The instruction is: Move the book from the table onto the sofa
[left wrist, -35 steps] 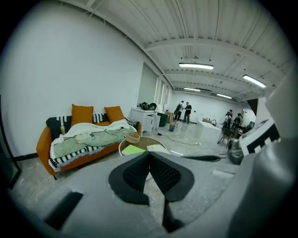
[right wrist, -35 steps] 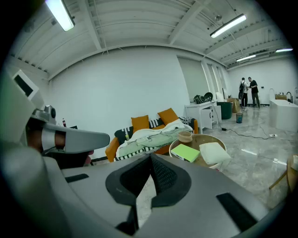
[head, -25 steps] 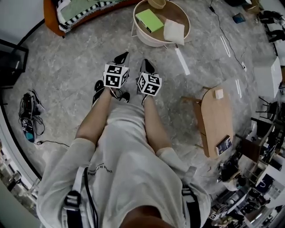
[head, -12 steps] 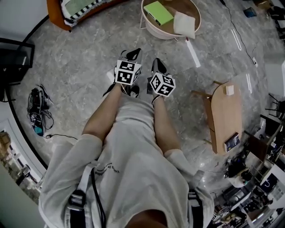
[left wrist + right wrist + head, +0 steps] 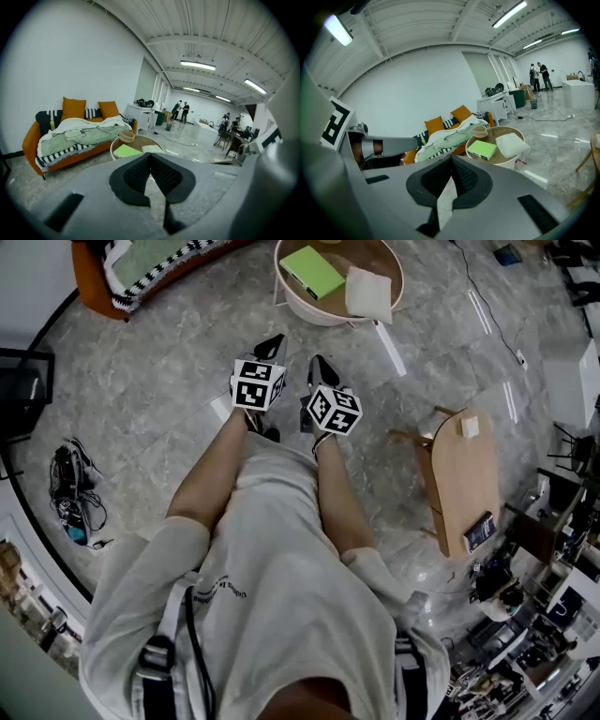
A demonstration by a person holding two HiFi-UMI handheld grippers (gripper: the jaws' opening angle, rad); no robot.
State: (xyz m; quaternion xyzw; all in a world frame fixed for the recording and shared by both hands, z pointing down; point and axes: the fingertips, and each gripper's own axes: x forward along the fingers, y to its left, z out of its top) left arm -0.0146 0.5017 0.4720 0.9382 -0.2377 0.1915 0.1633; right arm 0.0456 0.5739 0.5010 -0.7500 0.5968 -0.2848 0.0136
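A green book (image 5: pixel 313 272) lies on the round table (image 5: pixel 307 315) at the top of the head view, beside a white cushion (image 5: pixel 367 293). The same green book (image 5: pixel 482 149) shows on the table in the right gripper view, and as a green book (image 5: pixel 126 150) in the left gripper view. The orange sofa (image 5: pixel 117 287) with a green blanket stands at the top left. My left gripper (image 5: pixel 273 343) and right gripper (image 5: pixel 316 364) are both shut and empty, side by side in front of the person, short of the table. In their own views the left gripper (image 5: pixel 150 160) and right gripper (image 5: pixel 451 165) have jaws touching.
A small wooden table (image 5: pixel 457 476) stands at the right. Cables and gear (image 5: pixel 70 493) lie on the floor at the left. A wooden bowl (image 5: pixel 479 131) sits on the round table. People (image 5: pixel 180 110) stand far off in the room.
Both grippers and the person have moved forward toward the round table. The jaws stay shut.
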